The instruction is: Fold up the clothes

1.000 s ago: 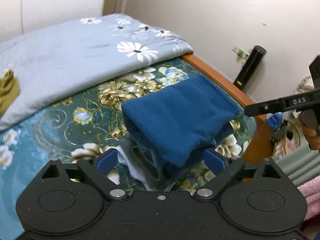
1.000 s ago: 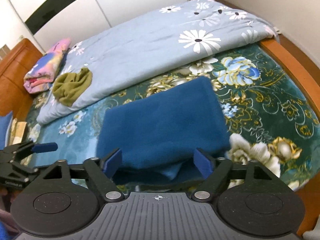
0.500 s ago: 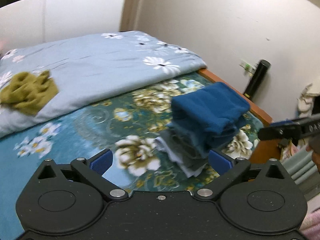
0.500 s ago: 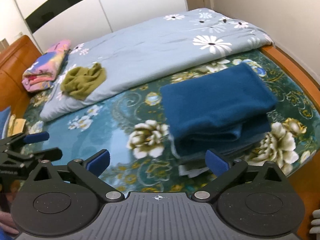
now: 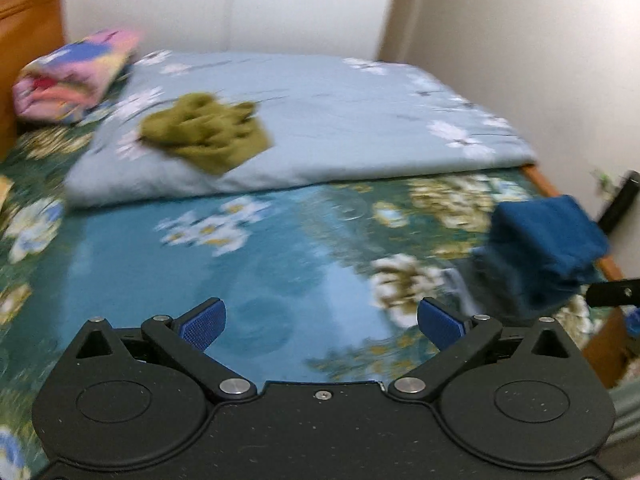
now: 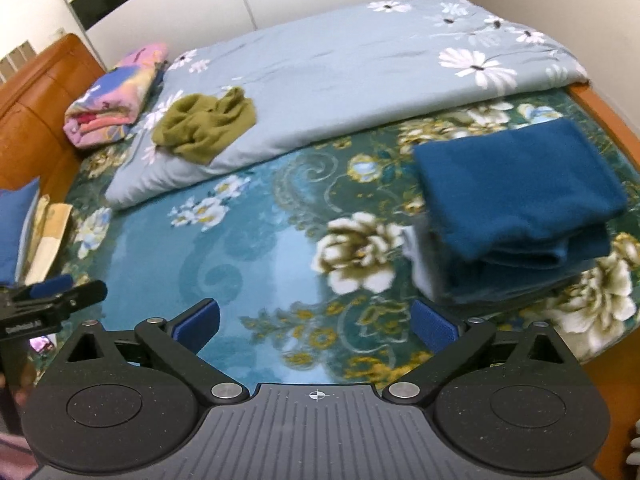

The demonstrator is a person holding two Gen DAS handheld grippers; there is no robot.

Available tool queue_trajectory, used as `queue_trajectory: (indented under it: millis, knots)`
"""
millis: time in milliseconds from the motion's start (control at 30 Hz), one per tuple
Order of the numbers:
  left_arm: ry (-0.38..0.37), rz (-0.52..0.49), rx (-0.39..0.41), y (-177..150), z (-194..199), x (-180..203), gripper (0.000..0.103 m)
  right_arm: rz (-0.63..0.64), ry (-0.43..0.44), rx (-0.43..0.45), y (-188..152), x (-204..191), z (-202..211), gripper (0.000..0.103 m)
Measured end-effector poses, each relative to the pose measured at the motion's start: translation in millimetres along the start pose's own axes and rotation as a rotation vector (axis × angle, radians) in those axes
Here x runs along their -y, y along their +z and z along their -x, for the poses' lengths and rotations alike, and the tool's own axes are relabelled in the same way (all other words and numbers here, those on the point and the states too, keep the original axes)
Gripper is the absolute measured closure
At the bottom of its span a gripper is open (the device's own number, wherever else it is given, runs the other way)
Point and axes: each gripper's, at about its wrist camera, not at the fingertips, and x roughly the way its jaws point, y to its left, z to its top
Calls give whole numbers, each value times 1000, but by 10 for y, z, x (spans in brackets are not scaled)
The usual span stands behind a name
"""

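Blue garment (image 6: pixel 516 184) folded (both hand-held grippers empty).

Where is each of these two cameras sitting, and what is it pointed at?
Left wrist view: sits on the left gripper, looking down across the bed; its own open blue-padded fingers show, and the other gripper's tip at the right edge.
Right wrist view: sits on the right gripper, facing the same bed; its open fingers show.
Both share the olive garment, the folded blue stack and the light blue quilt.
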Motion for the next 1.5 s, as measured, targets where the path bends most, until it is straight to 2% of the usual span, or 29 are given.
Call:
queue_trajectory:
  millis: [167,300,467,633,767,1067,1333,1500]
  knots:
    - [99,48,-11,-174,88,-347,2,46,51,-74,-106,-422,-263,0]
    - [147,106,-30,-330,184,-573,2,99,75,-113,-124,-667,-323,0]
    - [200,189,-81,-481,199,-839,2,125,67,-131,-99,-808,-314,0]
    - [251,220,-100,-510,205,-1007,2,119,68,-147,-116,-856,-342,0]
    - [263,234,-124,-489,139,-1113,2,99,69,-159,-148,-845,-329,0]
    - [236,268,-134,-440,12,-1148,2,77,28,-165,-37,-747,-314,0]
    - [277,251,-137,-433,40,-1219,2,87,77,-168,-11,-841,-479,0]
    - [269,237,-121,-435,49,-1224,2,67,83,-171,-33,-831,-479,0]
